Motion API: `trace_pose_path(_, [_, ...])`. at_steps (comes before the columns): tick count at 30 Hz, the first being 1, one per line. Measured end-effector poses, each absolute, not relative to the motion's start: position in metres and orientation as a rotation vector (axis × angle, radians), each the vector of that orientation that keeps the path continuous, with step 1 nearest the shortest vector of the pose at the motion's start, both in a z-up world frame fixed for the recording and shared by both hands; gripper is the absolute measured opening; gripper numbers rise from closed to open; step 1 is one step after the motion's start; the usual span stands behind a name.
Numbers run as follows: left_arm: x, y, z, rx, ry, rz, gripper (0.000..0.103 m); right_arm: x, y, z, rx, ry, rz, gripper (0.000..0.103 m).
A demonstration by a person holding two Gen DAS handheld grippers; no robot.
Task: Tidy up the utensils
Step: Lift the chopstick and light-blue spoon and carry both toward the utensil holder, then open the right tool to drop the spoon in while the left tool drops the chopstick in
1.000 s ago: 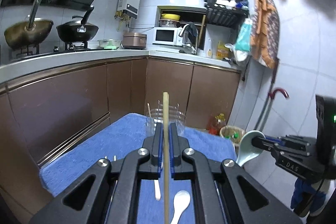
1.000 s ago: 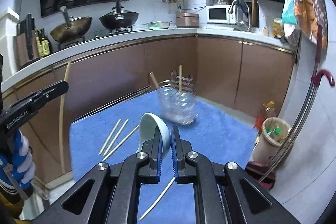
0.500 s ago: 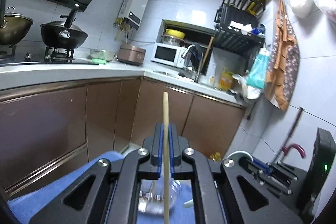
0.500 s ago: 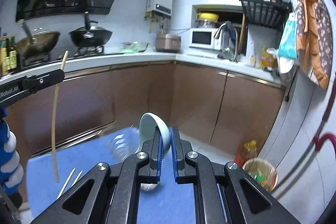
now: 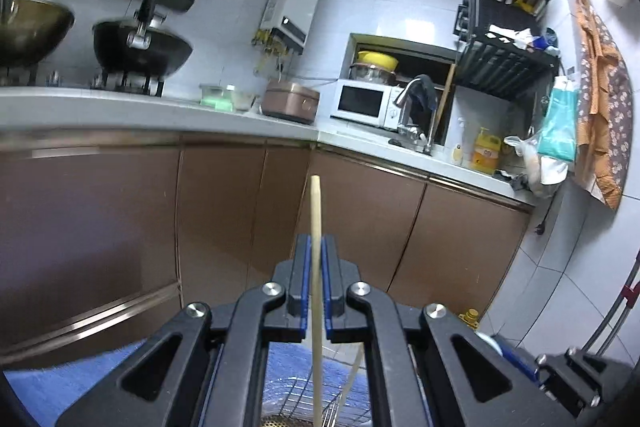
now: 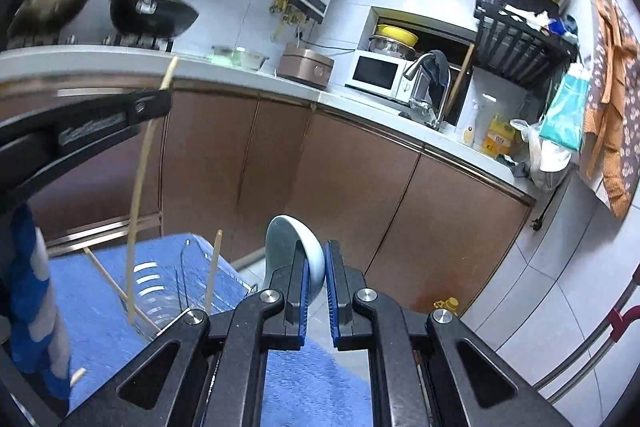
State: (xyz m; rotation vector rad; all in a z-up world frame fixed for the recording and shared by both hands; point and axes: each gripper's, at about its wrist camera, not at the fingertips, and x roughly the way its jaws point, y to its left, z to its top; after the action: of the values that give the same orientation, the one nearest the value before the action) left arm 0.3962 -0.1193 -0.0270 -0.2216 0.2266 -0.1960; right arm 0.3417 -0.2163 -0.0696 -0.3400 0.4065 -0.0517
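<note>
- Left gripper (image 5: 316, 291) was clenched on a chopstick (image 5: 315, 247), pinched mid-length and held near vertical, probably so the lower end could drop straight into the holder.
- Wire utensil holder (image 6: 188, 283) sat on the blue mat (image 6: 92, 307); from the left wrist it showed directly beneath the jaws, chopstick tip over or just inside its rim, can't tell which.
- Two chopsticks already stood in the holder, leaning on the rim.
- Right gripper (image 6: 316, 283) was clamped on a pale ceramic spoon (image 6: 296, 247), bowl up and forward, just right of the holder. Looked staged to go in next.
- One loose chopstick (image 6: 78, 375) lay on the mat beside a striped sleeve (image 6: 36, 307).
- Risk: thin stick could pivot in the pads.
</note>
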Motion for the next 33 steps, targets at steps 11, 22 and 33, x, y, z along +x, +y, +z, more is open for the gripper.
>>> trace_pose_path(11, [0.399, -0.091, -0.055, -0.305, 0.340, -0.294, 0.008, 0.335, -0.213, -0.089, -0.296, 0.473, 0.004, 0.025])
trace_pose_path(22, [0.348, -0.062, -0.039, -0.290, 0.368, -0.351, 0.008, 0.279, -0.223, -0.057, -0.222, 0.485, 0.011, 0.028])
trace_pose_path(33, [0.239, -0.001, -0.009, -0.259, 0.326, -0.382, 0.027, 0.174, -0.244, -0.042, -0.122, 0.530, 0.052, 0.036])
